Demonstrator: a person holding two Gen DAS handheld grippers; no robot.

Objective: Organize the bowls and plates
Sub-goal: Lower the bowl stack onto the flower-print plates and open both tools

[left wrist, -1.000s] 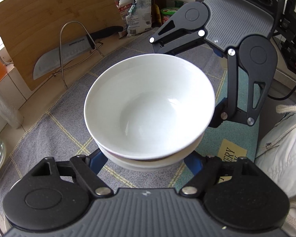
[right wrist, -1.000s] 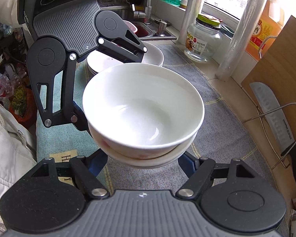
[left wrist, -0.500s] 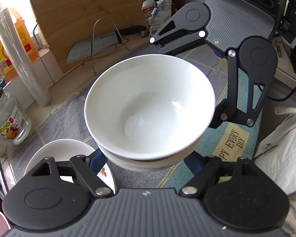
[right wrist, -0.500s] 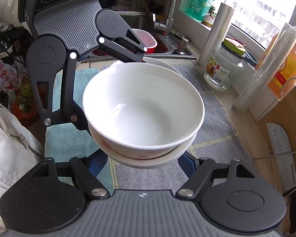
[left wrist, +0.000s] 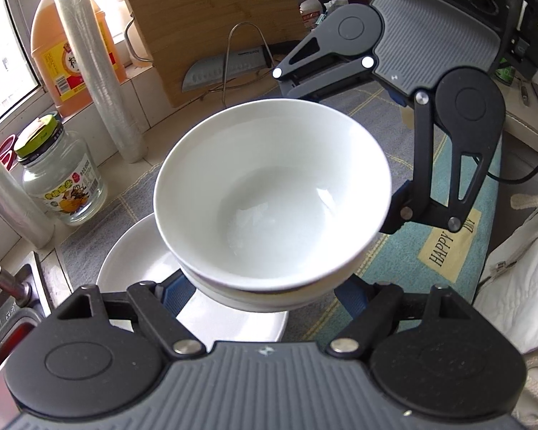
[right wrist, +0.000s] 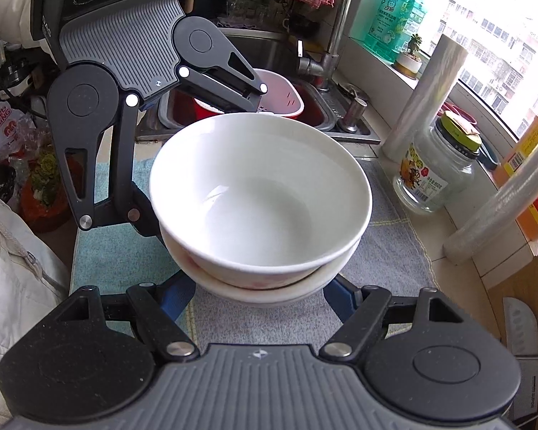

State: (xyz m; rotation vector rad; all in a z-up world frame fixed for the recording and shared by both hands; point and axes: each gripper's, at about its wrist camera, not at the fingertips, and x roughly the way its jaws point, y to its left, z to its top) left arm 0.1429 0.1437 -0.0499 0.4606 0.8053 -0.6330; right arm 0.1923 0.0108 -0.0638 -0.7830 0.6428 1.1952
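two nested white bowls (left wrist: 272,211) hung in the air, carried between both claws, one on each side of the stack. the left claw (left wrist: 265,294) had its blue pads (left wrist: 177,292) pressed on the lower bowl's wall from the near side in its own view; the right claw (right wrist: 260,295) did the same from the opposite side. each was closed about as far as the stack's width allowed, neither free. exact contact spots sat under the bowl rim, so how deep the pads bit could not be told.

landmark: the plate (left wrist: 132,272) on the grey mat (left wrist: 89,240). the stack was above and just right of the plate in the left view, overlapping its edge, not touching it. the jar (left wrist: 59,175) stood beyond the plate's left side, the sink (right wrist: 269,50) further on past the mat, the cutting board (left wrist: 211,21) well behind the stack.

handling, judged: glazed ceramic, stiff, fairly heavy for two pieces, smooth and likely slippery, would chip or crack if dropped or knocked on the plate. the top bowl only sat loose in the lower one, so tilting might let it slide out. best hold seemed the lower bowl's outer wall below the rim, opposite sides, kept level, set down gently.
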